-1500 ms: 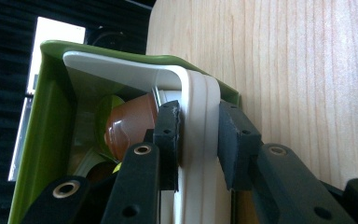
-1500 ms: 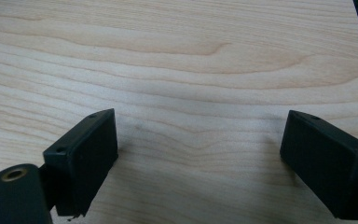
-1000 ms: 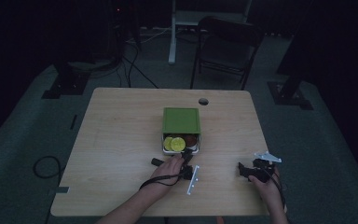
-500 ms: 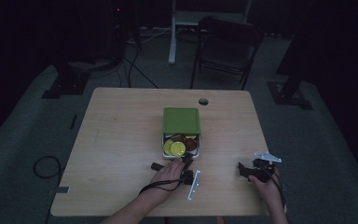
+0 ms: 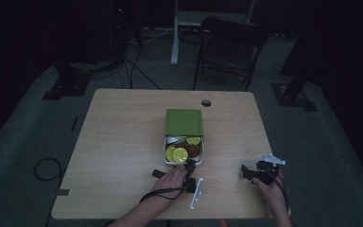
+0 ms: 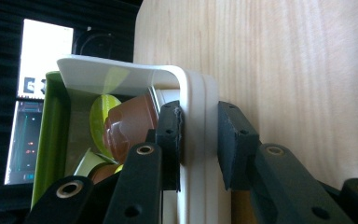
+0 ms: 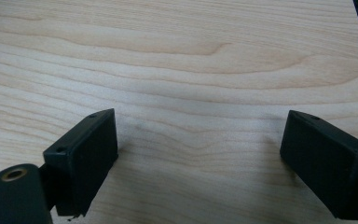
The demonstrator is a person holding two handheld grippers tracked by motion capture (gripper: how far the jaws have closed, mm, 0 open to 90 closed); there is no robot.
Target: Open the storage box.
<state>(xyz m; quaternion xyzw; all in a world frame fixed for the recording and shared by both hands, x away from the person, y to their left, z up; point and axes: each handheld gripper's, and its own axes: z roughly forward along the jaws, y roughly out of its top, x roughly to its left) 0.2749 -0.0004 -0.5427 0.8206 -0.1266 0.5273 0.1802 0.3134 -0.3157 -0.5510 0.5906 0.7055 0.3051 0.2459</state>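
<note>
The left gripper [image 6: 200, 144] has its fingers [image 6: 170, 140] straddling the near wall of a white container [image 6: 193, 93], one finger inside against the wall, the other just outside with a narrow gap (so the wall is bracketed, but not clamped on both faces). Just past the inner finger lies a brown coffee capsule [image 6: 130, 128] on its side, with a yellow-green capsule [image 6: 101, 112] behind it. In the high view the left gripper [image 5: 189, 166] sits at the container's [image 5: 183, 162] near rim, held by the left hand [image 5: 170, 179]; the container lies near the middle of the wooden table [image 5: 123, 142], holding several yellow-green and brown capsules, and a green lid [image 5: 184, 122] rests over its far half.

The right gripper [image 7: 200, 158] has its fingers [image 7: 86, 154] spread wide with nothing between them, low over bare table. In the high view it [image 5: 246, 174] is near the table's front right edge, well apart from the container, held by the right hand [image 5: 272, 189].
</note>
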